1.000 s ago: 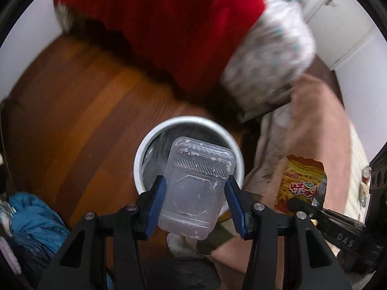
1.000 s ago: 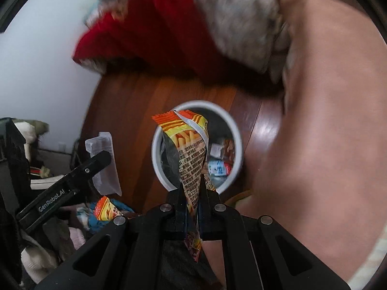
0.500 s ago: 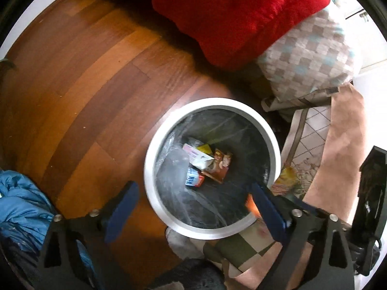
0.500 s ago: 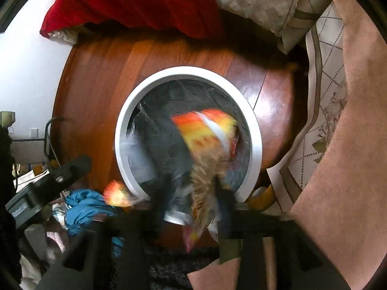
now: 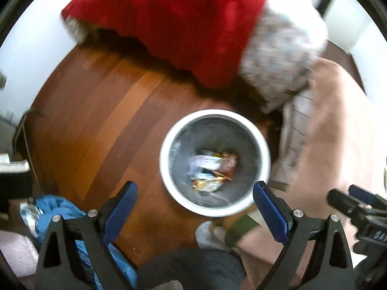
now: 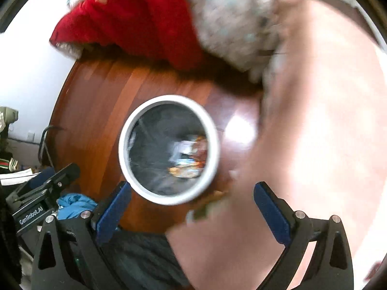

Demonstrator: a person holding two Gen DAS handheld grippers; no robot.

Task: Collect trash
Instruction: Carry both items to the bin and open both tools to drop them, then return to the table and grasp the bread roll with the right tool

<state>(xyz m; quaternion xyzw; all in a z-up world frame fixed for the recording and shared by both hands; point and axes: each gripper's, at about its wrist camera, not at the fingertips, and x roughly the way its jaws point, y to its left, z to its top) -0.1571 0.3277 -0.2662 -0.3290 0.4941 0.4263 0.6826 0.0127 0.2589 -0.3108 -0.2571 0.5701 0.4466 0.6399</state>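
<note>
A round white trash bin (image 5: pixel 258 142) with a dark liner stands on the wooden floor; it also shows in the right wrist view (image 6: pixel 125 135). Wrappers and a clear plastic container (image 5: pixel 210 171) lie at its bottom, blurred; they show in the right wrist view too (image 6: pixel 188 157). My left gripper (image 5: pixel 194 204) is open wide and empty, above and just short of the bin. My right gripper (image 6: pixel 191 204) is open wide and empty, above the bin's near edge. The right gripper appears at the right edge of the left view (image 5: pixel 358 205), the left gripper at the left edge of the right view (image 6: pixel 46 193).
A red blanket (image 5: pixel 181 24) and a checked pillow (image 5: pixel 280 55) lie beyond the bin. A pinkish rug or cover (image 6: pixel 314 125) is on the right. Blue cloth (image 5: pixel 63 212) lies on the floor at the left. White wall (image 5: pixel 31 31) at the far left.
Both grippers opened and dropped their loads into the bin: the left its clear plastic container, the right its orange snack wrapper. Both then pulled back and up from the bin.
</note>
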